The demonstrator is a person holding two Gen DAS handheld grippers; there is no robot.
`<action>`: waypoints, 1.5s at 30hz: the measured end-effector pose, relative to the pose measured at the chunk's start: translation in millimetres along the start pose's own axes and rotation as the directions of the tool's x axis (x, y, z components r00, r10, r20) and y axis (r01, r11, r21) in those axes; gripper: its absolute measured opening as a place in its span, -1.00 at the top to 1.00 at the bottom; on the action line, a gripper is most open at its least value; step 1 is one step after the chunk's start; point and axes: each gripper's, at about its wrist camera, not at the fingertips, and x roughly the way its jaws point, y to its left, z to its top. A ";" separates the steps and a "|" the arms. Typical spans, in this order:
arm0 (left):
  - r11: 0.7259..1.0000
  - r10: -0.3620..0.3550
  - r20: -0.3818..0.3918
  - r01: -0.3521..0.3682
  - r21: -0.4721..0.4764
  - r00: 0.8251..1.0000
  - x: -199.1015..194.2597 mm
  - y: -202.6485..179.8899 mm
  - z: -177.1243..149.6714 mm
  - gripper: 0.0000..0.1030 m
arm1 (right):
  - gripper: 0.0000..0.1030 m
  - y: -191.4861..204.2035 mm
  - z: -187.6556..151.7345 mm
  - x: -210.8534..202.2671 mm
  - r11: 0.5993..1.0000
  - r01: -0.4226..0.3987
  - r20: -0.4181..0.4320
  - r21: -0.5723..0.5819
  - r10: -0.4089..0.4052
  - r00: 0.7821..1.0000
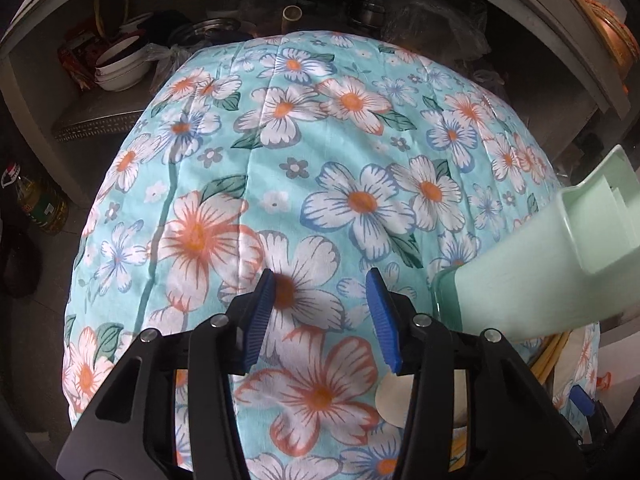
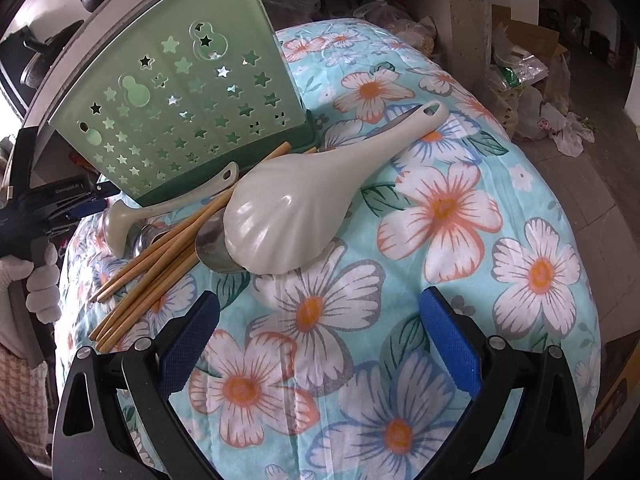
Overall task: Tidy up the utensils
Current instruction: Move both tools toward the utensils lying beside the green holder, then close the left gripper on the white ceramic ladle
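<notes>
A pale green utensil holder [image 2: 180,100] with star cut-outs stands on the floral cloth at the back left; its side [image 1: 560,260] shows at the right in the left wrist view. In front of it lie a large cream rice scoop [image 2: 300,208], a small cream spoon [image 2: 160,208], a metal spoon [image 2: 212,248] and several bamboo chopsticks [image 2: 152,272]. My right gripper [image 2: 320,340] stands open just short of the scoop, nothing between its fingers. My left gripper [image 1: 322,320] hovers over bare cloth left of the holder, its jaws apart and empty.
A floral quilted cloth [image 1: 320,160] covers the round table. Behind it a shelf holds white bowls [image 1: 120,68] and metal pots. An oil bottle [image 1: 40,204] stands on the floor at left. Bags and cartons [image 2: 532,68] lie on the floor at right. A gloved hand [image 2: 40,280] holds the left gripper.
</notes>
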 end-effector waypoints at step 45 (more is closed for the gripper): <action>0.901 -0.195 -0.103 0.220 0.374 0.975 -53.8 -45.7 -72.3 -0.07 | -0.90 13.3 -0.7 10.1 0.996 0.088 -0.003 0.032 -0.088 0.996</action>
